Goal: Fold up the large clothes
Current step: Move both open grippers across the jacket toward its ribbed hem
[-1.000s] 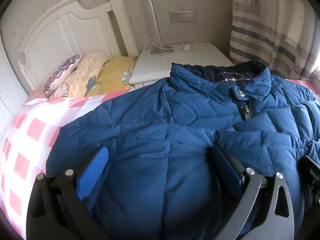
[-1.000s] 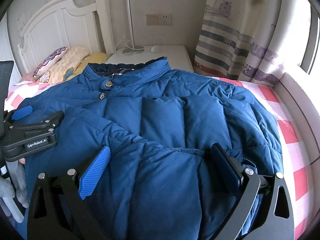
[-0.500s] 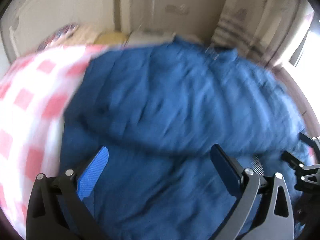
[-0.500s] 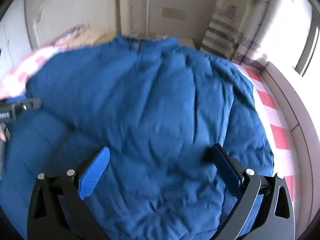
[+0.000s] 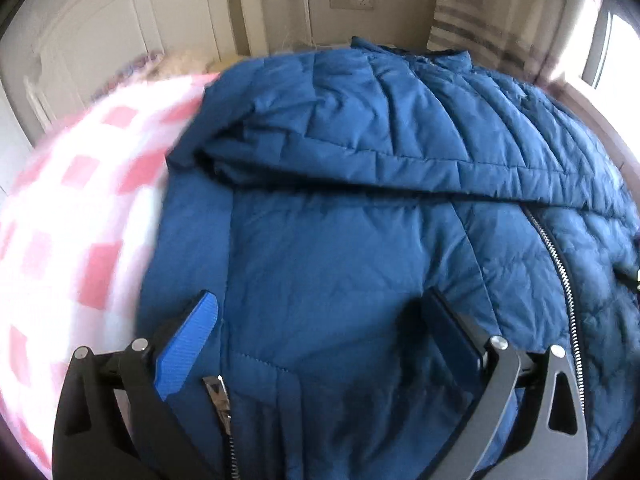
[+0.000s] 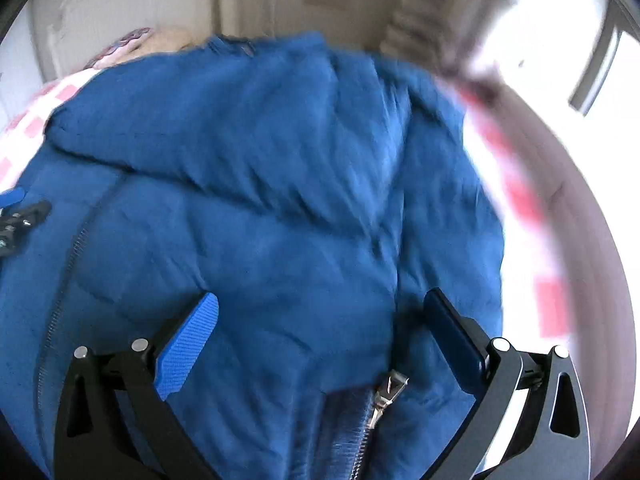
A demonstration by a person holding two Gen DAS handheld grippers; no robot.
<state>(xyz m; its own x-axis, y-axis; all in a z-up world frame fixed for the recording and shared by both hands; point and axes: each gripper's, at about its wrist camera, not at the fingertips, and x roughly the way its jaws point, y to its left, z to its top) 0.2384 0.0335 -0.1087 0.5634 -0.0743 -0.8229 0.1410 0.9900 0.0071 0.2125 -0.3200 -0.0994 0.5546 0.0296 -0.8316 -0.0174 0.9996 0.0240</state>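
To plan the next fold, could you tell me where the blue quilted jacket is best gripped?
Probably the jacket bottom hem nearest the left gripper, taken from the foot side: it lies flat beside the zipper, whereas the folded-over upper layer is bulky.

right wrist view smeared by motion: jacket (image 6: 280, 184) quilting, the checked bedsheet (image 6: 524, 200) and window side unreadable. the jacket's lower hem is cut off by the bottom edge in both views. the pillows (image 5: 160, 64) are blurred. the left claw (image 6: 16, 212) shows only as a sliver at the frame edge, opening unclear there
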